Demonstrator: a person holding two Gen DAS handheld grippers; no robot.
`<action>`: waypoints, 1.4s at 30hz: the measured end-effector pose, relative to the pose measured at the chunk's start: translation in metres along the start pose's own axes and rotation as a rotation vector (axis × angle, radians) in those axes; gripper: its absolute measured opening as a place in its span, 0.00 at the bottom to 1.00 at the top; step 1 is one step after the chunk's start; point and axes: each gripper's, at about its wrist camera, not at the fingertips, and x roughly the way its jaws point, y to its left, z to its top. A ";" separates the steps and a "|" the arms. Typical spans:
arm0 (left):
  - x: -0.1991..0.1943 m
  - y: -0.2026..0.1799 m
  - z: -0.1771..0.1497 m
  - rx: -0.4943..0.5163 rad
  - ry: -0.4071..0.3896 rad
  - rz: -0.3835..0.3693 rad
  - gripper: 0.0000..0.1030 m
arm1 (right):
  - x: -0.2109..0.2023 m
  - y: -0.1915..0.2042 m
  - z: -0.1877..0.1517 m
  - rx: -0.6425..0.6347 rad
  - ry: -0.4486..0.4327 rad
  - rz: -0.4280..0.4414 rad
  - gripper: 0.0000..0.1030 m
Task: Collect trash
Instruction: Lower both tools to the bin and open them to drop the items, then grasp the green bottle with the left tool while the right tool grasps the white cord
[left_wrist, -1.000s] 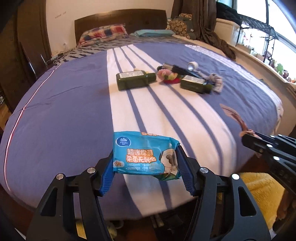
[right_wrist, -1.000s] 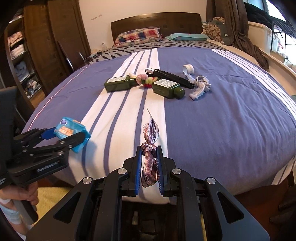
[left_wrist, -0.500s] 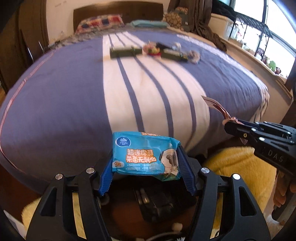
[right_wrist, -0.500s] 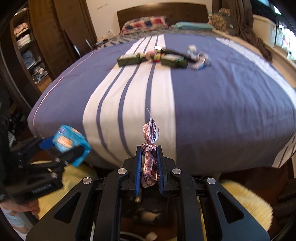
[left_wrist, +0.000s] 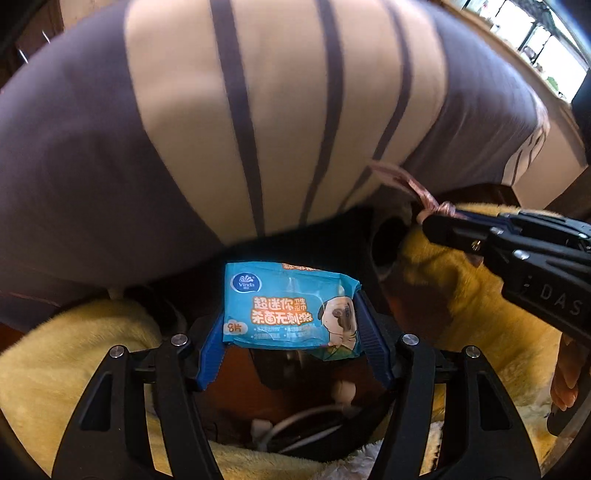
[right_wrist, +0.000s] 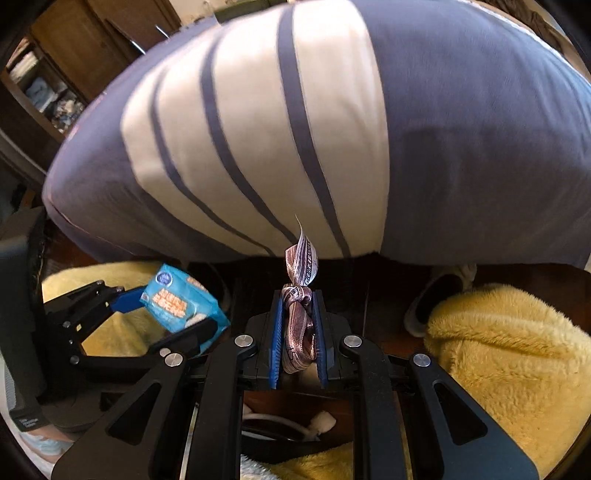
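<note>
My left gripper (left_wrist: 291, 314) is shut on a blue wet-wipe packet (left_wrist: 288, 306) and holds it low, in front of the foot of the bed. The packet (right_wrist: 181, 302) and the left gripper (right_wrist: 122, 317) also show at the left of the right wrist view. My right gripper (right_wrist: 297, 314) is shut on a knotted purple-and-white wrapper (right_wrist: 299, 306), whose free end sticks up. The right gripper (left_wrist: 443, 218) with the wrapper (left_wrist: 410, 184) shows at the right of the left wrist view. Both grippers point down toward the floor beside the bed.
The bed with a purple and white striped cover (left_wrist: 258, 110) fills the upper part of both views. Yellow fluffy rugs (right_wrist: 509, 350) lie on the dark floor below. A slipper (right_wrist: 436, 295) lies at the bed's edge. White cables (left_wrist: 303, 432) lie on the floor.
Both grippers have pulled back from the bed and dropped lower, tilting down toward the floor. The bottles and other things on the bed have gone out of view. Both holds are unchanged.
</note>
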 end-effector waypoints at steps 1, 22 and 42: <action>0.008 0.001 -0.002 -0.004 0.024 -0.007 0.60 | 0.006 0.000 -0.002 -0.003 0.008 -0.008 0.17; 0.023 0.011 -0.012 -0.036 0.056 -0.046 0.92 | 0.017 -0.006 0.003 0.057 0.013 0.032 0.56; -0.087 0.020 0.040 -0.005 -0.220 -0.008 0.92 | -0.095 -0.043 0.053 0.096 -0.325 -0.126 0.85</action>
